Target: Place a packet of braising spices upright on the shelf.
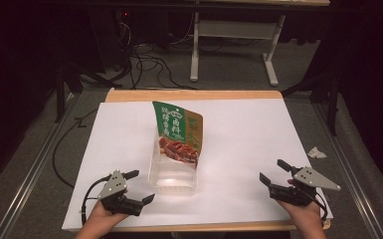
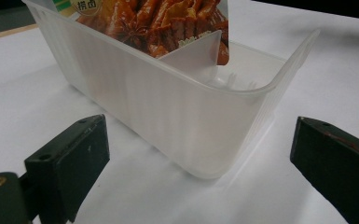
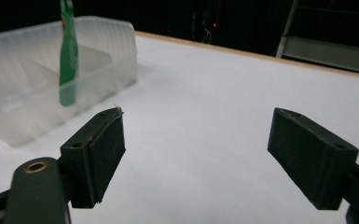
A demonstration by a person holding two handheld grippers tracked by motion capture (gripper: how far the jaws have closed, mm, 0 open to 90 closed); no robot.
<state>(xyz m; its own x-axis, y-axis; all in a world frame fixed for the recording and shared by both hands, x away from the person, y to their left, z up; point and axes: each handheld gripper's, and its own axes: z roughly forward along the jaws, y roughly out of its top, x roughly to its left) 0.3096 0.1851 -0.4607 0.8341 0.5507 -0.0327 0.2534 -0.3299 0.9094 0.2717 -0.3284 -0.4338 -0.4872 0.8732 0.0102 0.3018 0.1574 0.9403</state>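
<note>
A clear ribbed plastic tray (image 1: 173, 185) stands in the middle of the white table sheet (image 1: 243, 134). A green snack bag (image 1: 178, 132) with a picture of red-brown food stands upright in it, leaning toward the far end. My left gripper (image 1: 140, 187) rests at the front left, open, just left of the tray's near corner (image 2: 214, 154); nothing is between its jaws. My right gripper (image 1: 276, 172) sits at the front right, open and empty, well apart from the tray (image 3: 42, 88). The bag (image 3: 68, 51) appears edge-on in the right gripper view.
A crumpled white scrap (image 1: 317, 153) lies on the floor right of the table. Beyond the table's far wooden edge (image 1: 194, 94) are cables and a grey table frame (image 1: 234, 40). Bare sheet lies between the tray and my right gripper.
</note>
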